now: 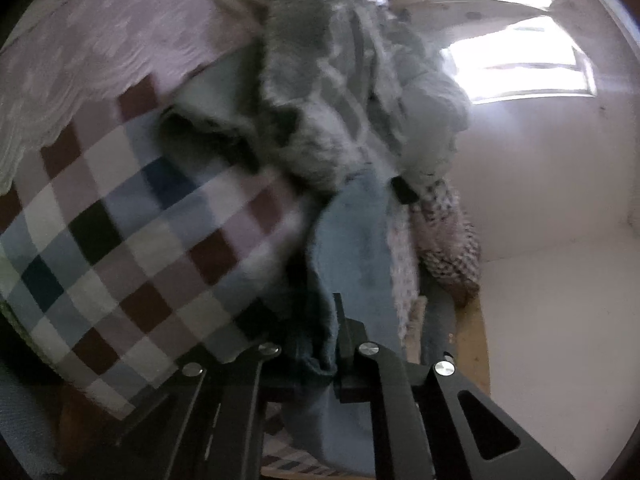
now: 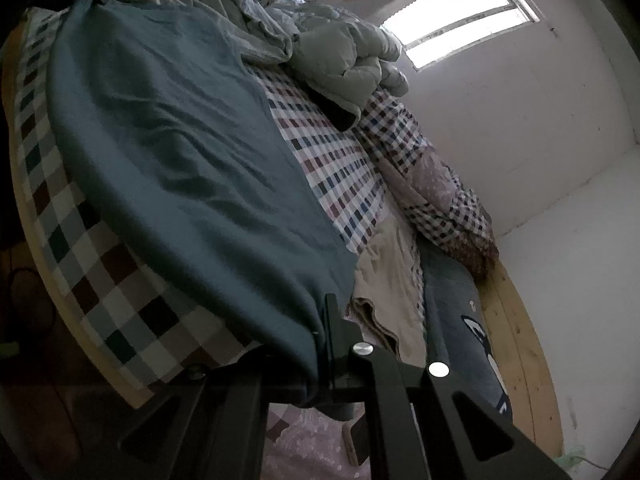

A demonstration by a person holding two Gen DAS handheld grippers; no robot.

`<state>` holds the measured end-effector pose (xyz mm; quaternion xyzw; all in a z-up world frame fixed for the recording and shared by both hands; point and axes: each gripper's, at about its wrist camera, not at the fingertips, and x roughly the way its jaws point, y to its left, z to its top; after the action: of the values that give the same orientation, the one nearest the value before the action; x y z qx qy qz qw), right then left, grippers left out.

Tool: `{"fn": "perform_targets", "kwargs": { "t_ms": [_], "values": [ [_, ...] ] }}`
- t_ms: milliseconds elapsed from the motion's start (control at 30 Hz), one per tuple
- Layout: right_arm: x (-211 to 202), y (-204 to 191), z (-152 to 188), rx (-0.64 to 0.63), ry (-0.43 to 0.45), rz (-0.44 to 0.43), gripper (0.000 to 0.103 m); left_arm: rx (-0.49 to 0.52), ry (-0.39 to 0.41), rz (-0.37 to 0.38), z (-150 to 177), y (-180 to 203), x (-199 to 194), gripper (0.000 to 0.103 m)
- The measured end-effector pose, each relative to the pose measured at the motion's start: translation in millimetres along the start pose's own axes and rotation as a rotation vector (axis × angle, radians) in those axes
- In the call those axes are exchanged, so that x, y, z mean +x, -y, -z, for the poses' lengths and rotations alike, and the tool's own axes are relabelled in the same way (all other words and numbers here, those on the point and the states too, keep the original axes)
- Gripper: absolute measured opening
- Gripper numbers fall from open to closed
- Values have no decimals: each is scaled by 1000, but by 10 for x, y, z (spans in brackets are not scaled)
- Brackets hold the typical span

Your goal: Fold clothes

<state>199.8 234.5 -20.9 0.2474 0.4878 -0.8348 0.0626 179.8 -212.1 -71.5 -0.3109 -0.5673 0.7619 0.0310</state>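
Teal garment [image 2: 180, 152] spread flat on checked bed sheet [image 2: 340, 184] for folding. Left gripper [image 1: 320, 344] pinches one edge; right gripper [image 2: 324, 344] pinches near corner, holding cloth taut.

my spread garment [image 2: 180, 152] lies on the checked sheet [image 2: 340, 176]; rumpled quilt [image 2: 348, 60] at one o'clock, window [image 2: 460, 20] beyond it.

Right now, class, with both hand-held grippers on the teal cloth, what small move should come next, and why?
Probably carry the left hand-held gripper across toward the right hand-held gripper: each pinches an edge of the teal cloth, which lies spread on the checked bedsheet, unfolded.
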Motion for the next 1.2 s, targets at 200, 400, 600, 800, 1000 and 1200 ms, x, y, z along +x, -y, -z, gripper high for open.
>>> {"fn": "perform_targets", "kwargs": {
  "t_ms": [200,400,600,800,1000,1200],
  "values": [
    [-236,225,-49,73,54,14,4,62,14,125,8,432,-280,7],
    [-643,655,-189,170,140,60,4,128,97,252,-3,1016,-832,7],
    [-1081,1233,-276,311,201,95,4,158,186,356,-32,1563,-1357,7],
    [-1342,1756,-456,417,235,90,4,195,224,371,-199,2056,-1500,7],
    [-838,1960,-650,431,186,17,4,189,174,184,-569,2051,-742,7],
    [483,1753,-747,422,17,-117,4,183,91,-57,-823,1729,331,7]
  ]
}}
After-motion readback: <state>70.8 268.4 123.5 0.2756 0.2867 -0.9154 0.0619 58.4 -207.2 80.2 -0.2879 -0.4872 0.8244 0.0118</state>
